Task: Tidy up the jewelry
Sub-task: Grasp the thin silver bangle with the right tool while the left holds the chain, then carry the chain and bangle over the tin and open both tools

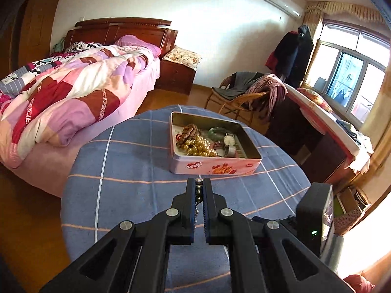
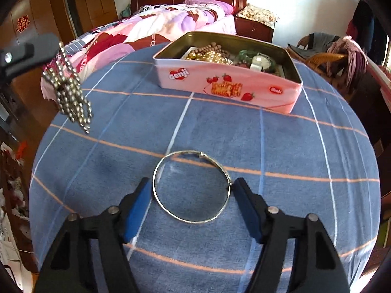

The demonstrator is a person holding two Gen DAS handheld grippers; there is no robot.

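My left gripper (image 1: 199, 183) is shut on a silver bead chain (image 1: 198, 190), held above the table short of the pink tin (image 1: 215, 168). In the right wrist view the left gripper's tip (image 2: 52, 42) shows at the left with the bead chain (image 2: 70, 95) dangling from it in a bunch. My right gripper (image 2: 191, 185) is open, its fingers on either side of a thin silver bangle (image 2: 171, 210) lying flat on the blue checked cloth. The pink tin (image 2: 227, 88) holds gold beads (image 2: 215, 57), brown beads, a green bangle and a watch.
The round table (image 2: 305, 171) is covered with blue checked cloth. A bed (image 1: 61, 92) stands to the left, a wicker chair (image 1: 242, 97) with clothes behind the table, a desk (image 1: 325, 131) on the right. The right gripper's black body (image 1: 315, 217) sits at the table's right edge.
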